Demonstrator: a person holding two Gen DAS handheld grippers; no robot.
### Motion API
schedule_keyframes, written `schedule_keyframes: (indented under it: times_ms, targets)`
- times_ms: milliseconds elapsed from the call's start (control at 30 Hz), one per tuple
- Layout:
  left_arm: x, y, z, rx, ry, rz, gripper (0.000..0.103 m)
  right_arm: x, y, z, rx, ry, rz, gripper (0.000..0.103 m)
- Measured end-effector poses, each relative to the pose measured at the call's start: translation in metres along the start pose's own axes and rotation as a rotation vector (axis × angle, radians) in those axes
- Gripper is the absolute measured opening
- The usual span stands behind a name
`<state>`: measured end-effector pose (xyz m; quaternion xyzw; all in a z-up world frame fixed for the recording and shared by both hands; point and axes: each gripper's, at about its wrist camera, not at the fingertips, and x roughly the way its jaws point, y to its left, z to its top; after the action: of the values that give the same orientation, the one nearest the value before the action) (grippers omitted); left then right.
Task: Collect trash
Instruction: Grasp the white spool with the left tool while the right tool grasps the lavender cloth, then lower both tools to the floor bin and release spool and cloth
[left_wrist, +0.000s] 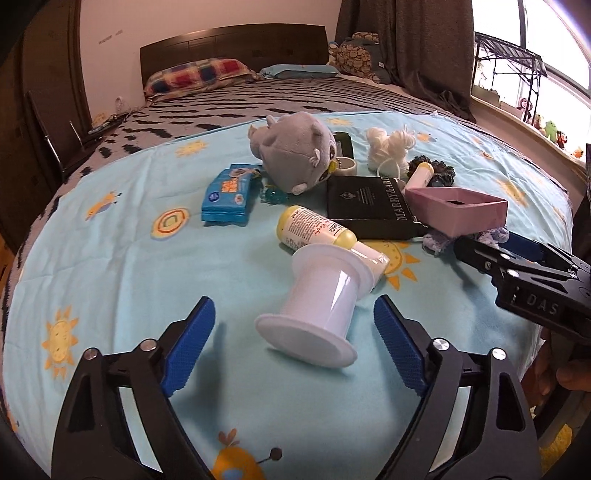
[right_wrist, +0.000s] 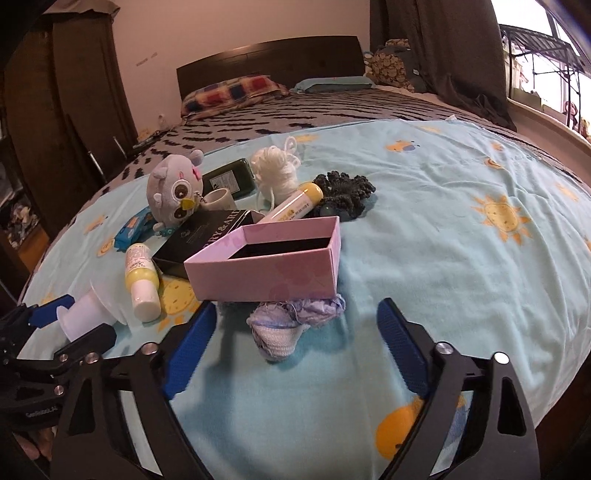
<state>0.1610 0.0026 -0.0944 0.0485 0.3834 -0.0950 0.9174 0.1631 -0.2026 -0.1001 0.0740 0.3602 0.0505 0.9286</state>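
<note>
A white plastic spool lies on its side on the light blue sheet. My left gripper is open, its blue pads on either side of the spool without touching it. The spool leans on a yellow-capped bottle. In the right wrist view a crumpled lavender cloth lies in front of an open pink box. My right gripper stands open around the cloth, pads clear of it. The left gripper shows at that view's left edge, and the right gripper at the left wrist view's right edge.
Further back lie a black box, a grey plush owl, a blue packet, white yarn, a dark crocheted piece, a yellow-capped tube and a tape roll. Pillows lie at the headboard.
</note>
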Motion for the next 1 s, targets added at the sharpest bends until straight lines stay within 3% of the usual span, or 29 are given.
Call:
schedule_keyframes:
  times_ms: [67, 133, 200, 467, 767, 1000]
  targets:
    - [0.005, 0.001, 0.000, -0.001, 0.011, -0.003, 0.073, 0.001, 0.002, 0.000, -0.016, 0.000, -0.011, 0.040]
    - [0.009, 0.001, -0.002, 0.004, 0.023, -0.018, 0.062, 0.000, 0.002, 0.001, -0.009, 0.003, 0.003, 0.032]
    - [0.010, 0.002, -0.002, 0.003, 0.025, -0.026, 0.045, -0.003, 0.003, -0.001, -0.021, 0.003, 0.000, 0.030]
    - [-0.008, 0.005, -0.009, -0.008, 0.011, -0.040, 0.044, -0.032, 0.009, -0.006, -0.020, -0.009, 0.014, 0.027]
    - [-0.061, -0.003, -0.022, -0.001, -0.045, -0.059, 0.044, -0.076, 0.026, -0.013, -0.054, -0.031, 0.021, 0.027]
    - [-0.088, -0.018, -0.063, -0.019, -0.018, -0.120, 0.044, -0.115, 0.027, -0.050, -0.073, -0.032, 0.043, 0.027]
